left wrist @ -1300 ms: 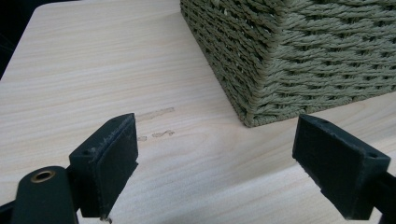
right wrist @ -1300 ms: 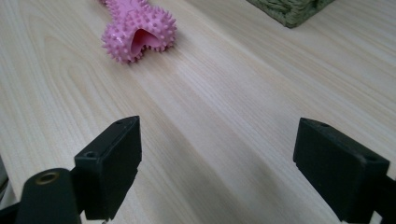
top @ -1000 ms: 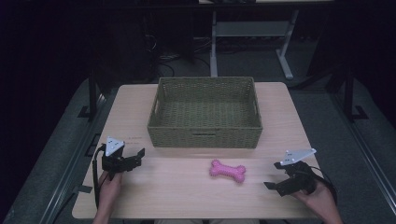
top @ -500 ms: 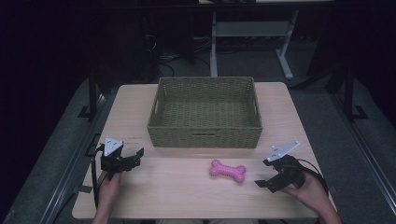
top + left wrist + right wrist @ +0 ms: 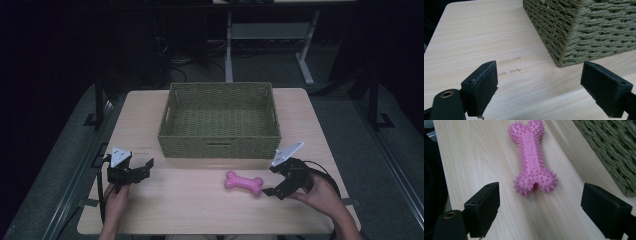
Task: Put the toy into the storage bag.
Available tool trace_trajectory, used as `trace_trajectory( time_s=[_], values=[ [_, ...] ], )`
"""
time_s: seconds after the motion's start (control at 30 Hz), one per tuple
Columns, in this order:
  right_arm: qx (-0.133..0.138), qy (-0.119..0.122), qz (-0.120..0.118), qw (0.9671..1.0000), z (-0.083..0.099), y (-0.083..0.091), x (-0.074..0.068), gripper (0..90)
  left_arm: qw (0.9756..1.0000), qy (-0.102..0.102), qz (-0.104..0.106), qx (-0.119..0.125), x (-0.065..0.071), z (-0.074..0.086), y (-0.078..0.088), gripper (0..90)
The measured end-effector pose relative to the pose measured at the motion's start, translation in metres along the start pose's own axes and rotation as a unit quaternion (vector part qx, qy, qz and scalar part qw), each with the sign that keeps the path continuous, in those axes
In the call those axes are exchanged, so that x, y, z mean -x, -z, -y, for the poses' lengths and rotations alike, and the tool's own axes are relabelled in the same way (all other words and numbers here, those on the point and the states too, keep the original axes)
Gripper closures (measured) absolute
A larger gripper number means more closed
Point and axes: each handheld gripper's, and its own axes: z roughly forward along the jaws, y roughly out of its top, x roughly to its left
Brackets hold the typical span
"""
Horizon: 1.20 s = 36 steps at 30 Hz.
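The left gripper [image 5: 146,166] sits low over the wooden table [image 5: 190,210], held in the person's left hand [image 5: 116,197]. Its two black jaws are spread wide apart and hold nothing. In the left gripper view, bare table lies between the jaws, and the corner of the green woven basket [image 5: 220,145] is just ahead of the gripper and a little to its right. Some faint marks [image 5: 509,60] show on the wood straight ahead of the left jaw. The pink bone toy [image 5: 243,182] lies flat on the table, well off to the right of the left gripper and just in front of the right gripper [image 5: 268,181]. The person's right hand [image 5: 320,195] holds this gripper, which points at the toy. Its jaws are also wide open and hold nothing. In the right gripper view, the spiky toy [image 5: 532,157] lies a little ahead of the jaws, lined up with the gap, and does not touch them. The basket is ahead and to the right.
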Motion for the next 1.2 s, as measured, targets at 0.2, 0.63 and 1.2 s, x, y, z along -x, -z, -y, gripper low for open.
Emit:
trace_trajectory(
  time_s=[0.2, 0.63, 1.2],
  values=[
    [-0.016, 0.018, -0.009, 0.9997, -0.015, -0.009, -0.002, 15.2, 1.0000, 0.001, -0.001, 0.001, 0.000, 0.000, 0.000, 13.7],
    [-0.039, 0.042, -0.026, 0.9980, -0.040, -0.034, -0.005, 16.1, 1.0000, 0.004, -0.003, 0.000, -0.002, 0.000, 0.000, 13.7],
    [-0.072, 0.066, -0.022, 0.9950, -0.048, -0.061, -0.004, 27.7, 1.0000, 0.008, -0.002, 0.003, -0.004, 0.001, 0.002, 13.7]
  ],
)
